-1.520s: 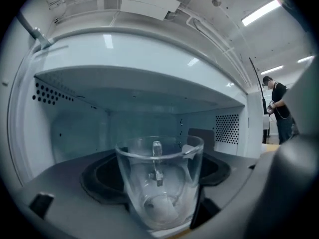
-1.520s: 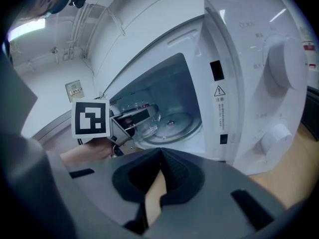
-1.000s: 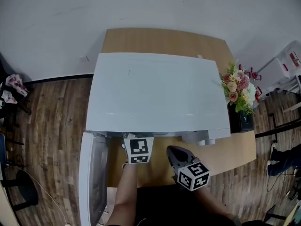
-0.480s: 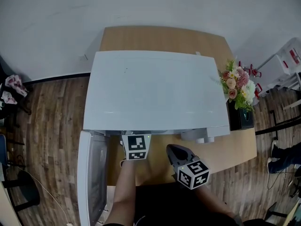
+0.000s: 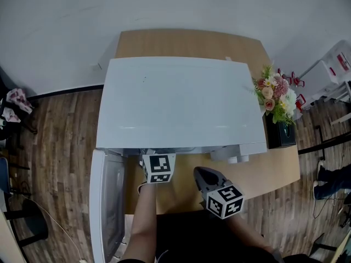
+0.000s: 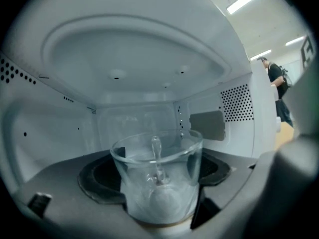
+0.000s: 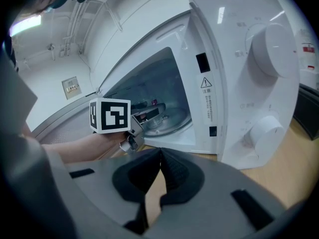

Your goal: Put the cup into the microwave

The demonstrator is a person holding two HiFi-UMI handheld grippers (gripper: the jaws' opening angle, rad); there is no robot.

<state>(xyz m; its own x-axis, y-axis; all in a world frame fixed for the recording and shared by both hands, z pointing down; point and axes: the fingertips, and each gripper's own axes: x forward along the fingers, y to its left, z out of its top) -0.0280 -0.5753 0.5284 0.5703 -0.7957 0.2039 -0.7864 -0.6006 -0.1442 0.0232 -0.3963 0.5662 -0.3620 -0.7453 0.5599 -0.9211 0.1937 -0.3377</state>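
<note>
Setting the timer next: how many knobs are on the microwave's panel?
2. The upper round white plastic knob and the lower round white knob sit on the white microwave's control panel, right of its open cavity. None looks hidden.

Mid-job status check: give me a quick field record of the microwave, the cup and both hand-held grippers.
microwave: white, on the wooden table
door: swung open
cup: clear glass, upright, inside the cavity
left hand-held gripper: inside the cavity, jaws closed on the cup
right hand-held gripper: outside, in front of the microwave, jaws together, empty
cup set down: cannot tell
nearby: flowers at the microwave's right
</note>
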